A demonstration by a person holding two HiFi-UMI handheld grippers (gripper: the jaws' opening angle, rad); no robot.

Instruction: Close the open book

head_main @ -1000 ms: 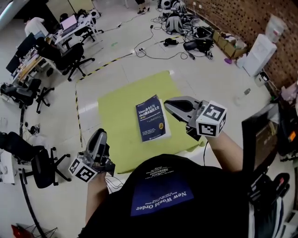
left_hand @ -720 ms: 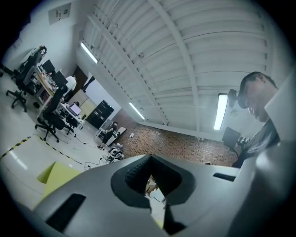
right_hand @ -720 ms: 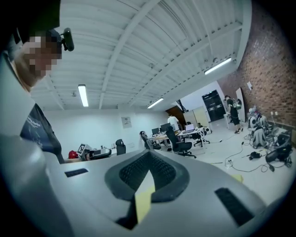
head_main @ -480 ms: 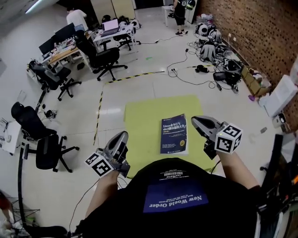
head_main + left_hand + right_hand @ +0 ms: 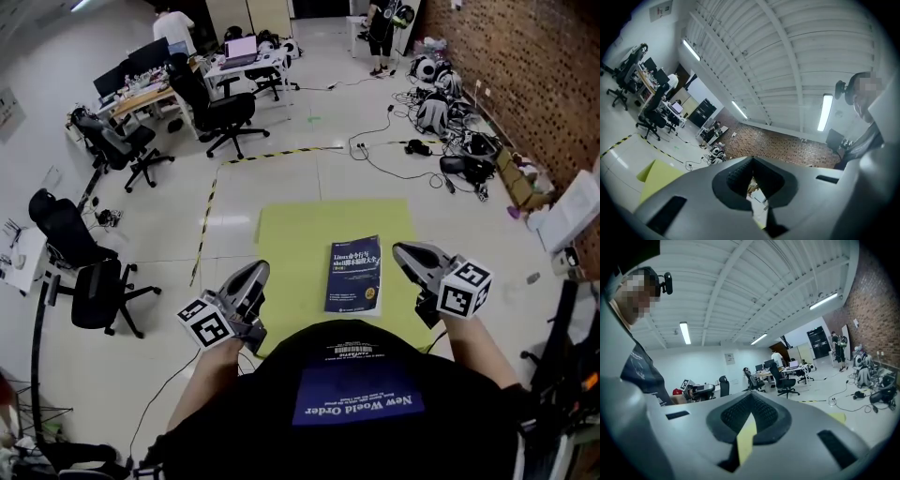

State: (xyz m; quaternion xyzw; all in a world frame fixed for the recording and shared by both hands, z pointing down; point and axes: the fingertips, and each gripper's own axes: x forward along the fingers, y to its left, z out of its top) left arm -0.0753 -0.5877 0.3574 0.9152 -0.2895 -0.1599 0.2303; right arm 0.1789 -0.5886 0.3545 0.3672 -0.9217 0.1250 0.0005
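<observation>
A blue book (image 5: 354,274) lies closed, cover up, on a yellow-green mat (image 5: 300,234) on the floor. My left gripper (image 5: 255,272) hangs at the mat's near left corner, left of the book and apart from it. Its jaws are shut with nothing between them, as the left gripper view (image 5: 751,180) also shows. On the other side of the book, my right gripper (image 5: 405,251) is held close to its near right corner without touching it. Those jaws (image 5: 747,420) stand together on nothing, and only a sliver of mat (image 5: 746,439) shows through the slit.
Black office chairs (image 5: 225,112) and desks stand at the far left, and another chair (image 5: 89,281) is at the left. Yellow-black tape (image 5: 211,202) runs along the mat's left side. Cables and bags (image 5: 441,122) lie by the brick wall at the right.
The head view has tilted up and takes in more of the room. The book lies closed in the same place on the mat. Both grippers stay near the body on either side of it.
</observation>
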